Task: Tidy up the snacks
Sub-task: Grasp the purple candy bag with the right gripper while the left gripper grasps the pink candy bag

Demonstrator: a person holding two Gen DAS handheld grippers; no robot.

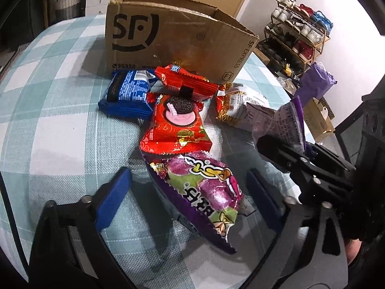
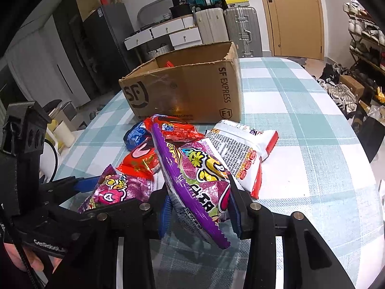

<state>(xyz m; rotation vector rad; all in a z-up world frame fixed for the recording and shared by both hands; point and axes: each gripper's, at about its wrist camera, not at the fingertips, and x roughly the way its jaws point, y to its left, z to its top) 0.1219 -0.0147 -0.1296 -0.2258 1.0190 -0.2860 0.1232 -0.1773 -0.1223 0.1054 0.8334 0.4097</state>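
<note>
A purple candy bag (image 1: pixel 199 187) lies flat on the plaid tablecloth between the blue pads (image 1: pixel 113 197) of my left gripper (image 1: pixel 189 175), which stands open around it with small gaps on both sides. My right gripper (image 2: pixel 199 214) is shut on a second purple candy bag (image 2: pixel 199 183), held up on edge just above the table; in the left wrist view this gripper (image 1: pixel 298 151) is on the right. Behind the snacks stands an open SF cardboard box (image 1: pixel 173 38) (image 2: pixel 187 89). In the right wrist view my left gripper (image 2: pixel 103 192) is at the lower left.
Between the grippers and the box lie a red Oreo pack (image 1: pixel 175 125), a blue pack (image 1: pixel 127 94), a red wafer pack (image 1: pixel 185 82) and a white packet (image 2: pixel 240 149). A shoe rack (image 1: pixel 298 31) stands beyond the table's right edge. Suitcases (image 2: pixel 231 29) line the back wall.
</note>
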